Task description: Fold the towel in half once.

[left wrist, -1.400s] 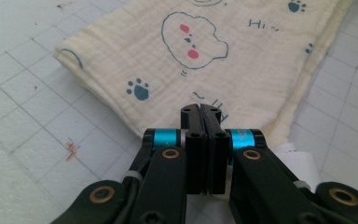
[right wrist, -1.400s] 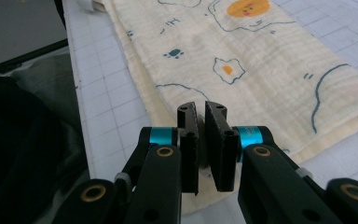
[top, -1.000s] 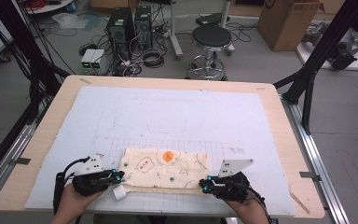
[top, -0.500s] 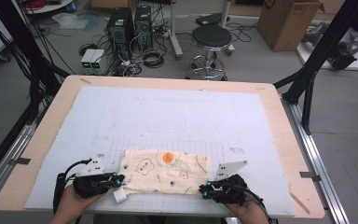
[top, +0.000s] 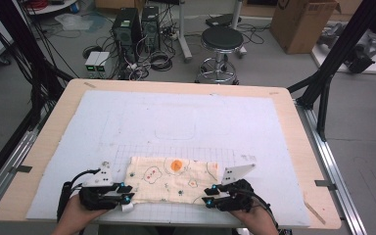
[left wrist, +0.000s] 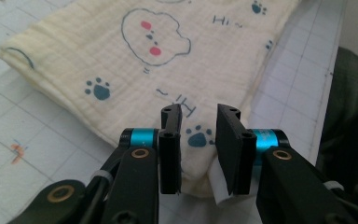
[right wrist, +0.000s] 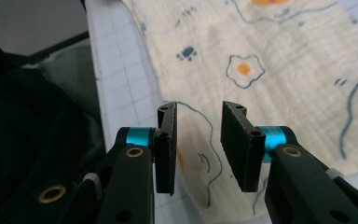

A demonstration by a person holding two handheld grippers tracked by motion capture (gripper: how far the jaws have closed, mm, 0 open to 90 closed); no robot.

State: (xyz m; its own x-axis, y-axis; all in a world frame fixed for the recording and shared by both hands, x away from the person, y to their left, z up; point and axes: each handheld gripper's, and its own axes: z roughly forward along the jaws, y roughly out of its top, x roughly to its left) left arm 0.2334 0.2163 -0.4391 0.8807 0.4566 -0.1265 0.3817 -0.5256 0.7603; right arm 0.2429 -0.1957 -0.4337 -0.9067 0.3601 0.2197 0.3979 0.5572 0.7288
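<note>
A folded cream cloth (top: 174, 178) printed with paw marks and an orange spot lies on the white grid mat (top: 191, 122) near the table's front edge. My left gripper (top: 126, 193) is at its near left corner. In the left gripper view the jaws (left wrist: 199, 116) have just been opening and stand apart over the cloth's corner (left wrist: 135, 60), with a white tag (left wrist: 219, 186) by the right jaw. My right gripper (top: 208, 196) is at the near right corner. Its jaws (right wrist: 199, 112) have also just been opening, with the cloth's edge (right wrist: 284, 70) lying loose under the gap.
The mat covers most of the wooden table (top: 293, 112). Behind the table on the floor are a black stool (top: 220, 41), computer towers (top: 137, 27) with cables and a cardboard box (top: 303, 22). Black frame posts (top: 333, 58) rise at both sides.
Both hands stay at the cloth's near corners, the right one shifted only slightly. The cloth lies where it was.
</note>
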